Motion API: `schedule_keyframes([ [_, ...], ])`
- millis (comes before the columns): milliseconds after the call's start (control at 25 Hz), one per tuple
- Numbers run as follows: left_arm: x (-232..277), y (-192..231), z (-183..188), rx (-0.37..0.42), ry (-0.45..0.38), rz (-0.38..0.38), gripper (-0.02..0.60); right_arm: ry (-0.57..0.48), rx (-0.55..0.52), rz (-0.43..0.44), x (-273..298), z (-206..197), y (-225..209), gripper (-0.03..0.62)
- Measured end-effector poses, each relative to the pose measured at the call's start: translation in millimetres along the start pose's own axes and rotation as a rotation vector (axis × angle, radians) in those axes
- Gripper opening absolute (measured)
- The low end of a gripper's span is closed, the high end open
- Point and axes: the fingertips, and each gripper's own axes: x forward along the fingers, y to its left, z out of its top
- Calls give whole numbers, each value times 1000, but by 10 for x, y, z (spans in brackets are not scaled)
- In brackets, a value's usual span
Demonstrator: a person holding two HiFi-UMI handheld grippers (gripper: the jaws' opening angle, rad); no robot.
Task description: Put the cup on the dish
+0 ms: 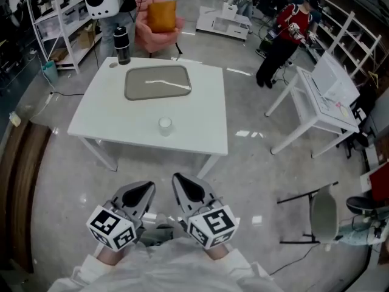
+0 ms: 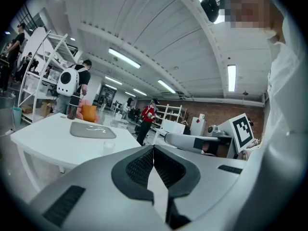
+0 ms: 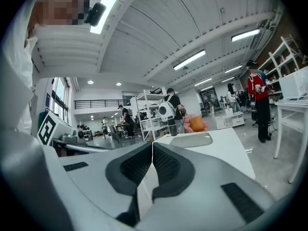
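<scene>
A small clear cup point(image 1: 165, 125) stands near the front edge of a white table point(image 1: 109, 114). Behind it lies the dish, a flat grey tray point(image 1: 158, 82). Both grippers are held low over the floor, well short of the table and side by side. My left gripper point(image 1: 146, 189) is shut with nothing in it, and so is my right gripper point(image 1: 181, 181). The left gripper view shows closed pads point(image 2: 153, 150), with the cup point(image 2: 109, 144) and dish point(image 2: 92, 130) far ahead to the left. Past the closed right gripper point(image 3: 152, 146), the right gripper view shows the dish point(image 3: 191, 139).
A dark bottle point(image 1: 122, 44) stands at the table's far left corner. Behind the table is a pink chair with an orange cushion point(image 1: 161, 17). Another white table point(image 1: 322, 102) and a black chair point(image 1: 322, 215) stand at the right. Shelves point(image 1: 55, 17) and several people are around.
</scene>
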Motion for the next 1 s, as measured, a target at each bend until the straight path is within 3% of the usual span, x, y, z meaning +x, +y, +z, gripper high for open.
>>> schedule_keyframes([
  [240,285,452,149,16,24,-28,9,-29,-1,-50,478,162,-282,14],
  [520,544,682,69,-26,74,-60,9,11,31,-78,730,56,-460,14],
  [1000,1093,1302,267,-62,61,-4,9,46,34,-19,1403,157,-964,14],
])
